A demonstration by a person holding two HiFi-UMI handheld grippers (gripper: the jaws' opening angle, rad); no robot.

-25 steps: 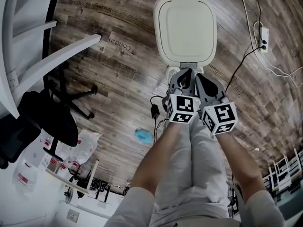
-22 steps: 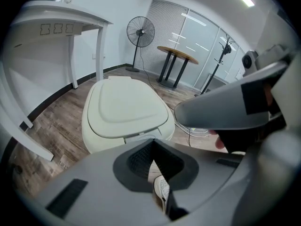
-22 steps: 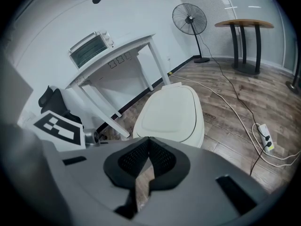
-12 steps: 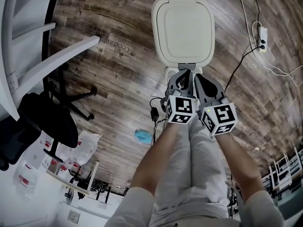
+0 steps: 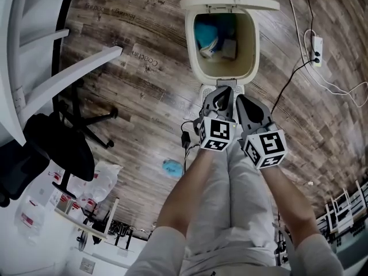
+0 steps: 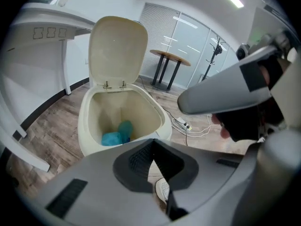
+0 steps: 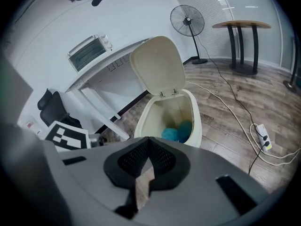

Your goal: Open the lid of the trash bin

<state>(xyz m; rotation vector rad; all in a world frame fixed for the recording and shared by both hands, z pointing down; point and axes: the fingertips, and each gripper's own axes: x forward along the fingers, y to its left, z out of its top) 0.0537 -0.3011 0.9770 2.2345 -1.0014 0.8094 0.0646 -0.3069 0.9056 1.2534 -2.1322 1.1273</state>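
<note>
Head view: a cream trash bin (image 5: pixel 192 50) stands on the wooden floor (image 5: pixel 144 73), just ahead of the person's legs (image 5: pixel 230 200). Its lid (image 5: pixel 229 3) is raised upright at the back, and blue rubbish (image 5: pixel 206 34) lies inside. The left gripper (image 5: pixel 225 88) and the right gripper (image 5: pixel 240 95) hover side by side near the bin's front rim. Left gripper view: the jaws are together, holding nothing, with the open bin beyond them. Right gripper view: the jaws are likewise together and empty, and the bin stands ahead with its lid up.

head view: steep down on trash bin (image 5: pixel 190 45) | L/R gripper views: low, near, fwd | shared: trash bin
</note>
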